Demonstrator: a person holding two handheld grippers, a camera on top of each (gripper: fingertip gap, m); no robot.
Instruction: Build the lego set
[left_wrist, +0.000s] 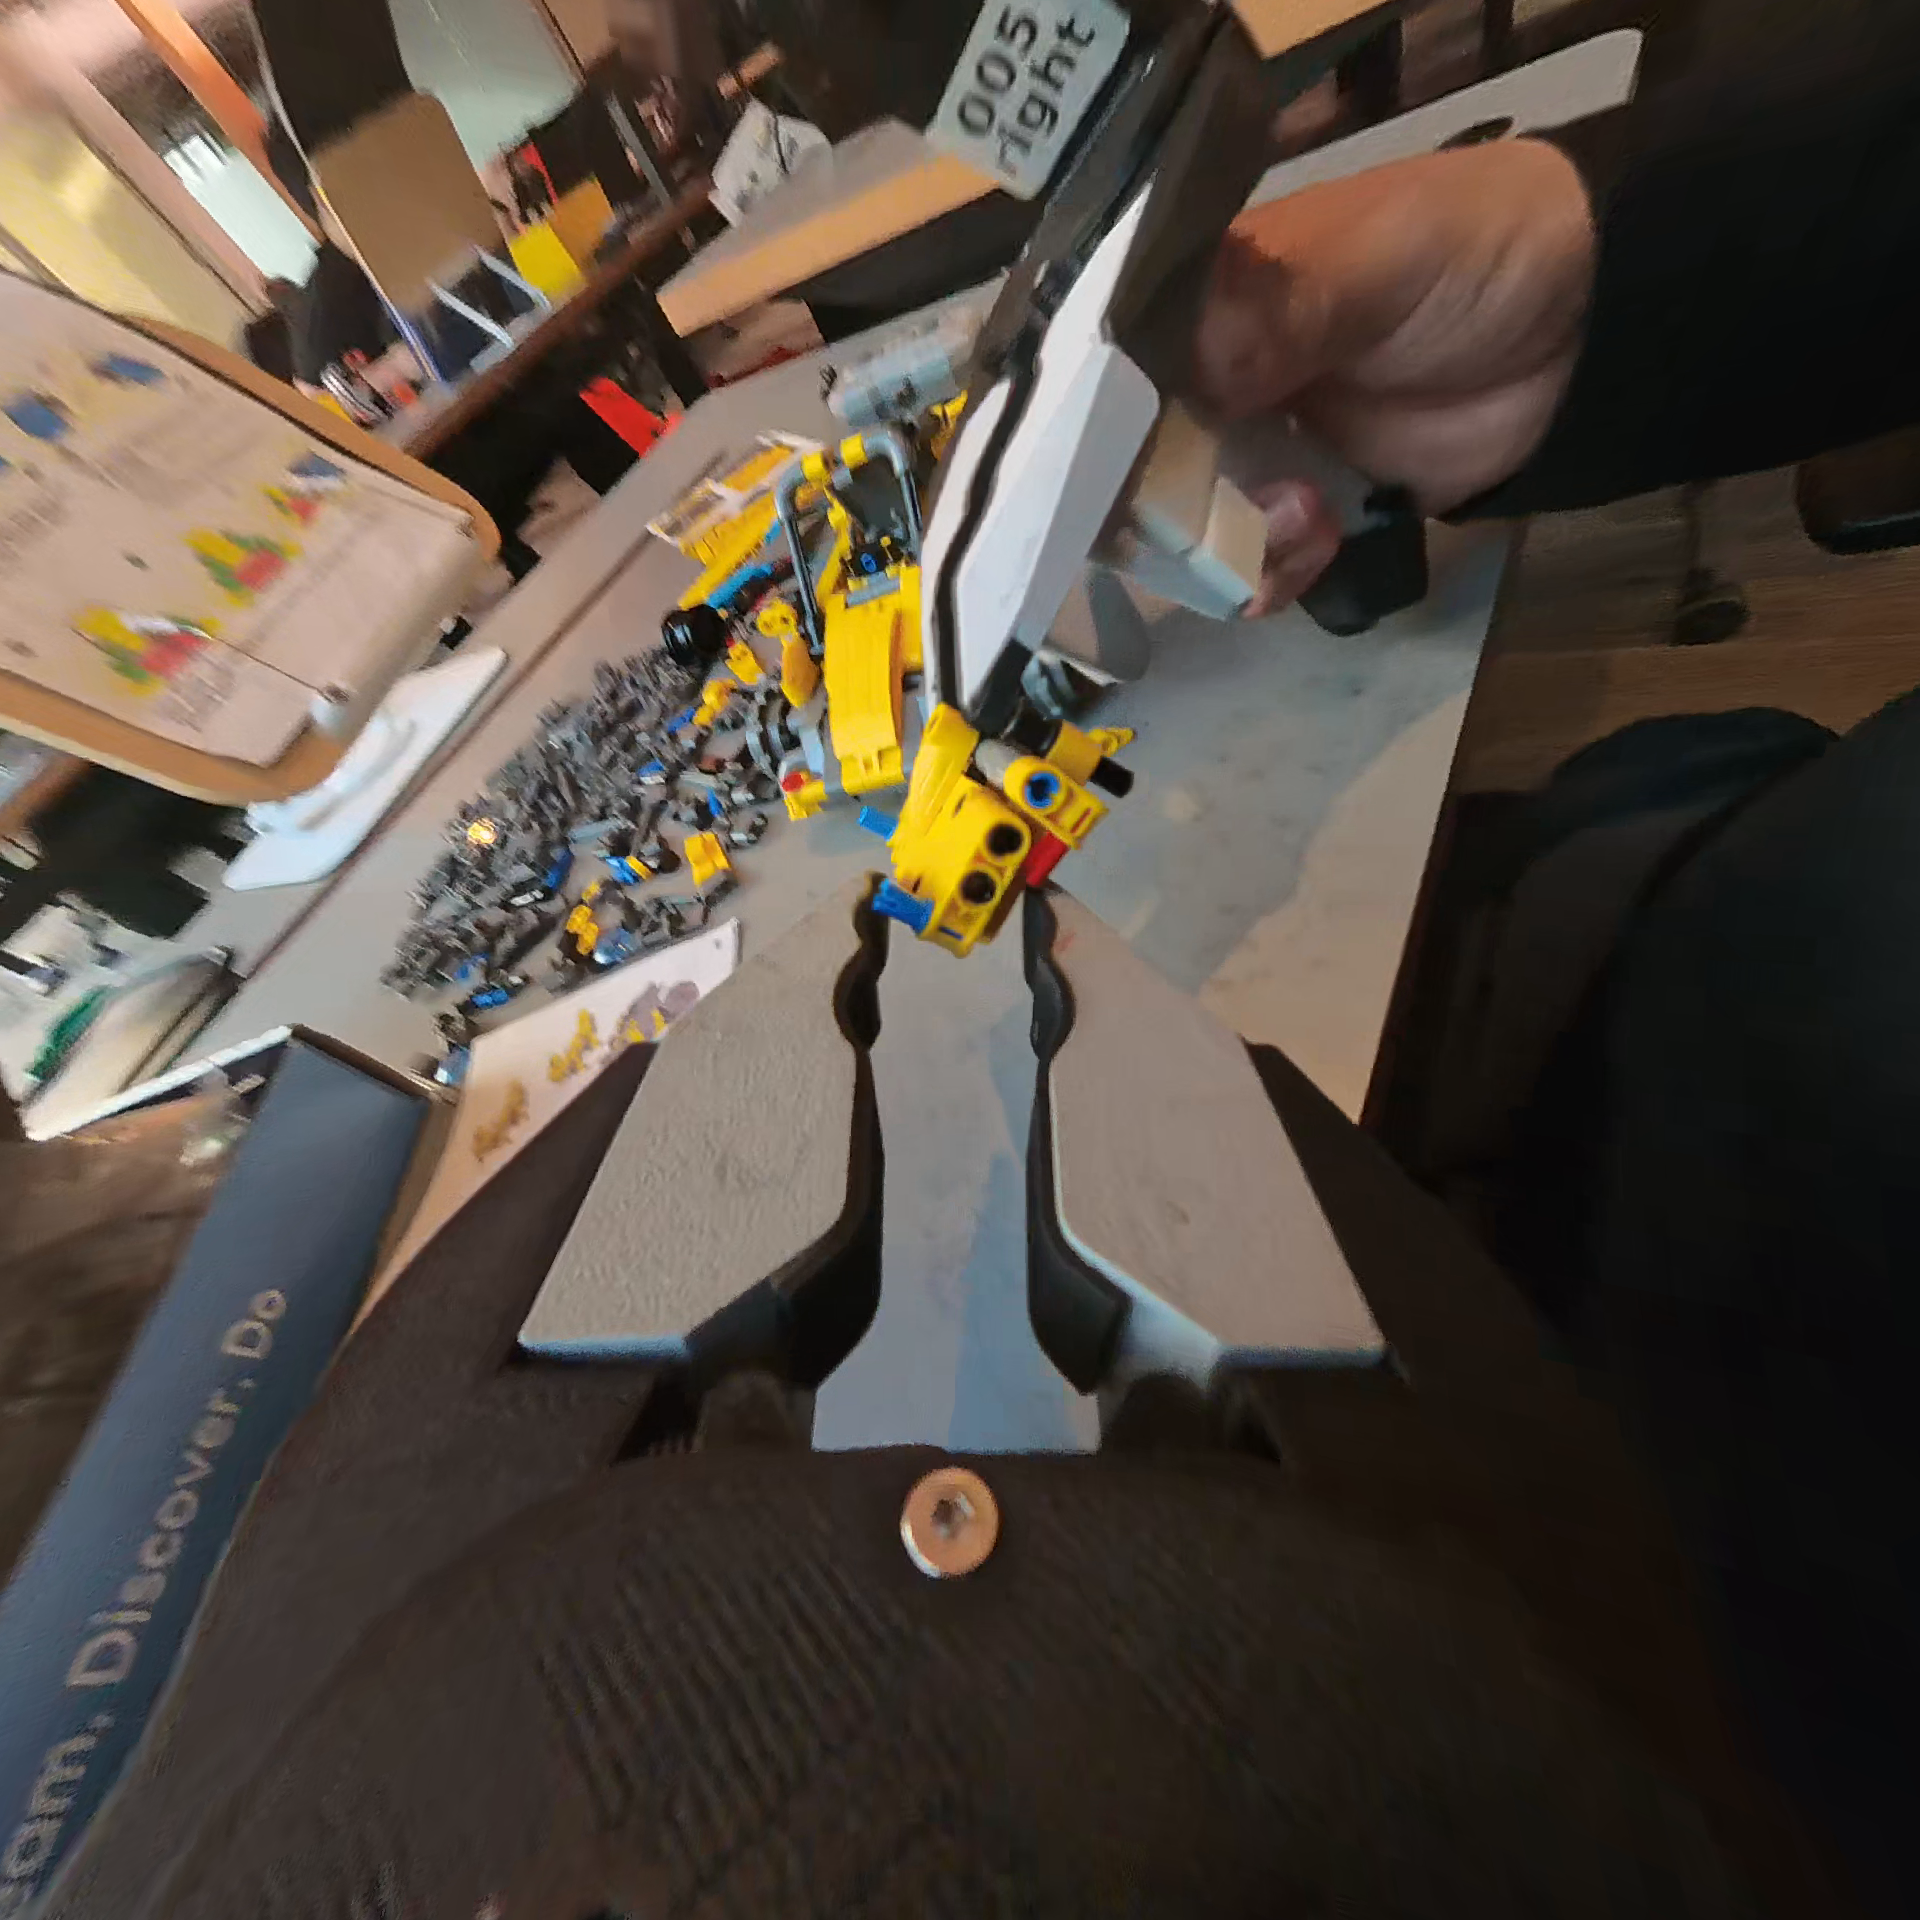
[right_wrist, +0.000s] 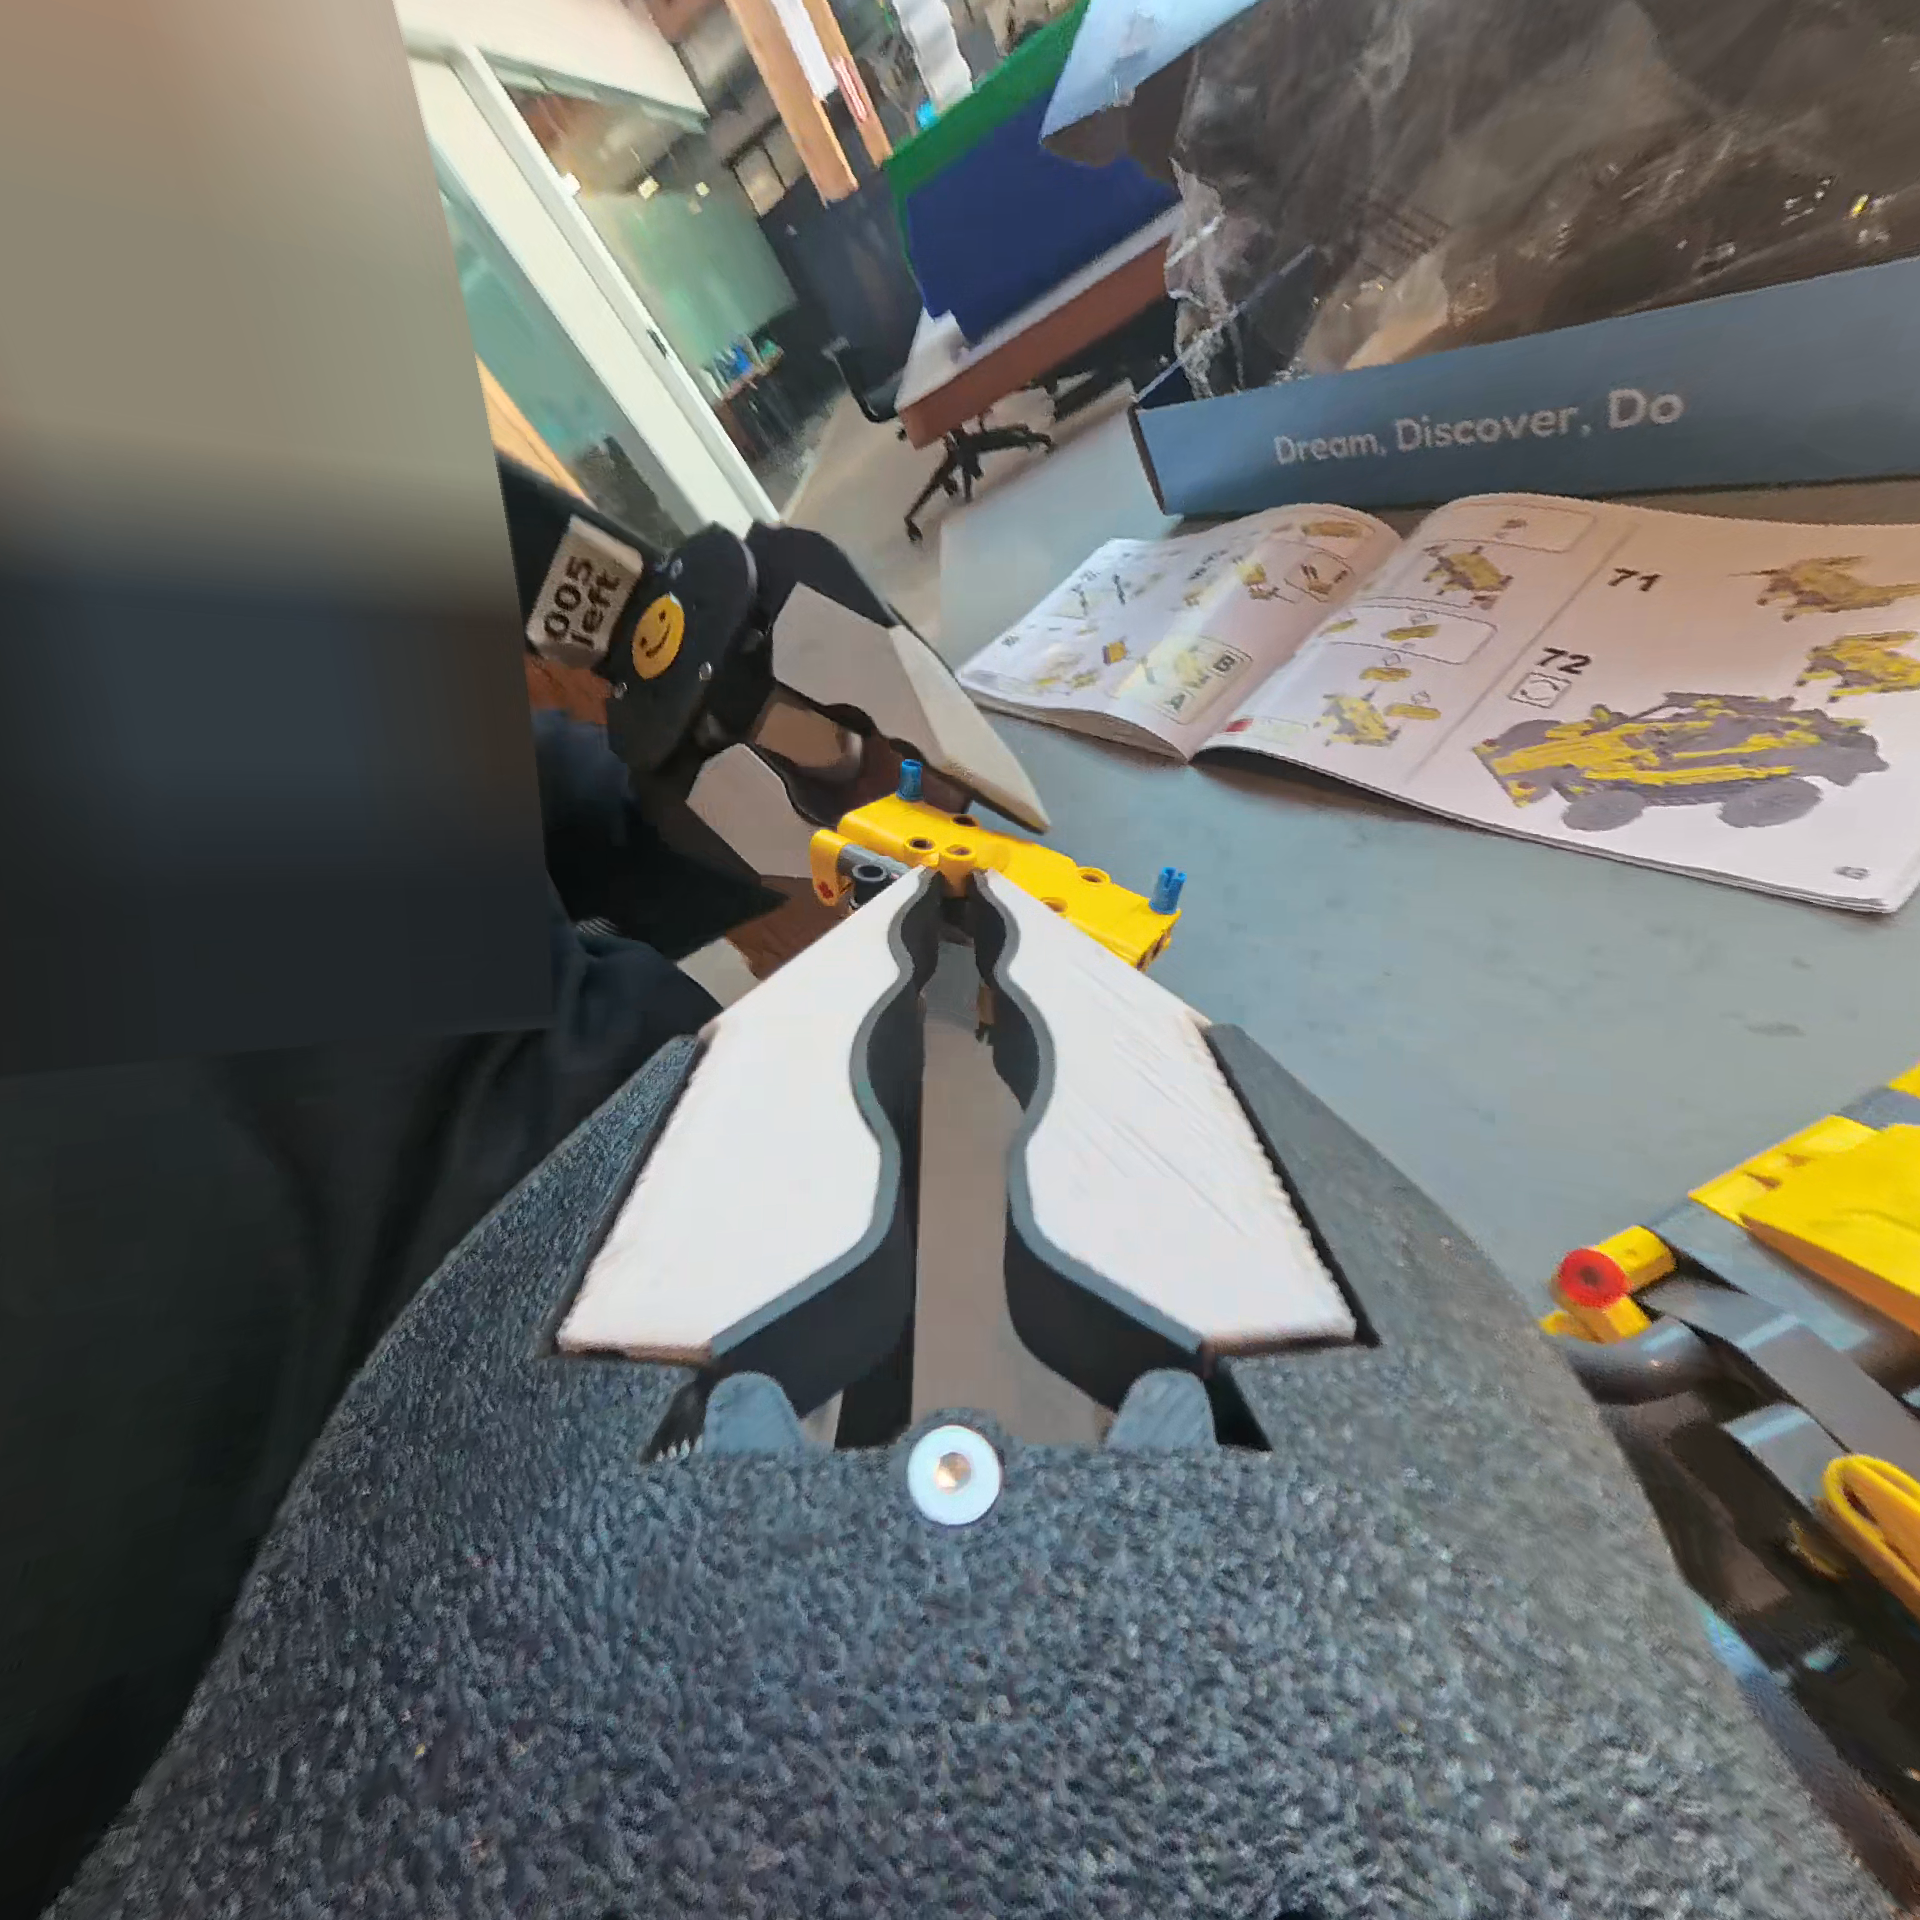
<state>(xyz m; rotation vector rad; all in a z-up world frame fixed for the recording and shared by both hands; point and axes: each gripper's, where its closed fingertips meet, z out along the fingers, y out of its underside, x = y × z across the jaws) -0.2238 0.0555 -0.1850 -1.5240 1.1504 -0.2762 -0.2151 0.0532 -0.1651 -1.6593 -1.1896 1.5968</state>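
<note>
Your left gripper (left_wrist: 951, 909) is clamped on the near end of a small yellow plastic brick assembly studded with blue pegs (left_wrist: 971, 831), holding it clear above the grey tabletop (left_wrist: 1278, 810). Your right gripper (right_wrist: 951, 883) pinches the same assembly from the other side, its jaws nearly closed on the middle of the piece. That two-sided hold looks meant to steady it in the air. Behind it on the table stands the larger, part-built yellow and grey brick vehicle (left_wrist: 862, 665), with a spread of loose dark grey, blue and yellow parts (left_wrist: 582, 821) to its left. An open instruction booklet (right_wrist: 1455, 665) lies flat nearby, with a long blue cardboard box (right_wrist: 1558, 436) beyond it.
</note>
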